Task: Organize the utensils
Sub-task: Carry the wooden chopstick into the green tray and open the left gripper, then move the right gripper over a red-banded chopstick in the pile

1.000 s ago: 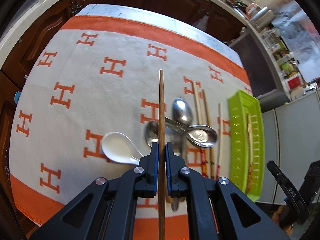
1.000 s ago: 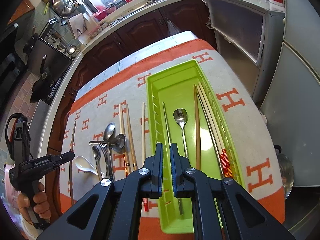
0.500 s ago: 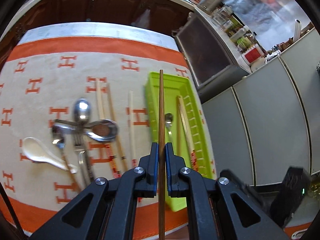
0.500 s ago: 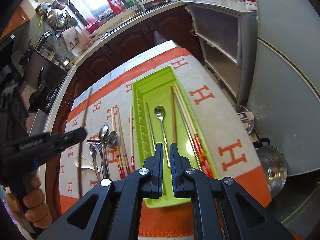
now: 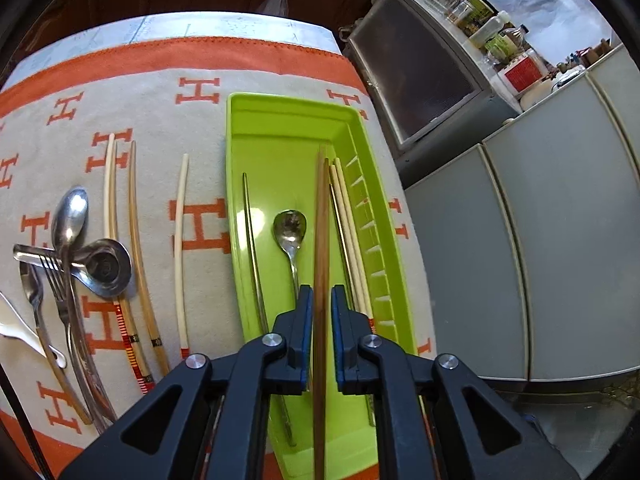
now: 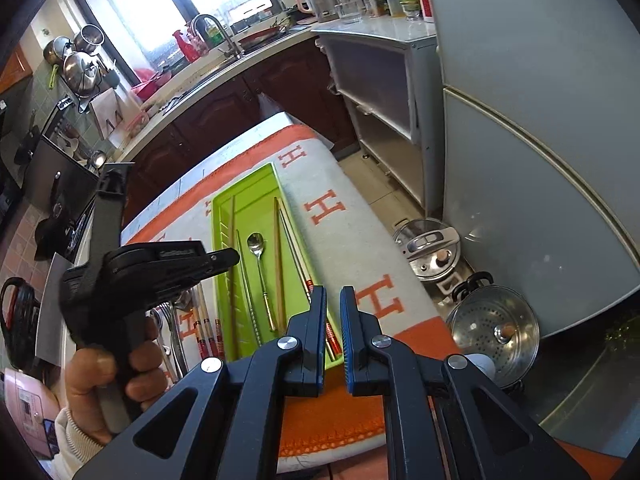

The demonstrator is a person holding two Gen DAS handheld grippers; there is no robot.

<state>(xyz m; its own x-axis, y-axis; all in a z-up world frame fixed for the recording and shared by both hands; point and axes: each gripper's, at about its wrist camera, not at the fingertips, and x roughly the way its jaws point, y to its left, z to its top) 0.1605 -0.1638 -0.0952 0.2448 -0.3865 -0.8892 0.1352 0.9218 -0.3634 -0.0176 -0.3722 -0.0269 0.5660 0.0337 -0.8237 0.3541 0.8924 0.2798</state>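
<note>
Covering the worktop, an orange-and-cream cloth [image 5: 168, 92] lies under both tongs. Below the left tongs [image 5: 321, 322] sits the green tray [image 5: 276, 120], holding a spoon [image 5: 290, 228] and pale chopsticks [image 5: 346, 216]. Those jaws are opening, with a brown chopstick [image 5: 321, 224] between them, untouched by the pads. Beside the tray, the right tongs [image 6: 333, 334] are together, empty.

A brown wooden chopstick [image 5: 321, 240] stands lengthwise over the green tray [image 5: 276, 120], seemingly clear of its floor.
</note>
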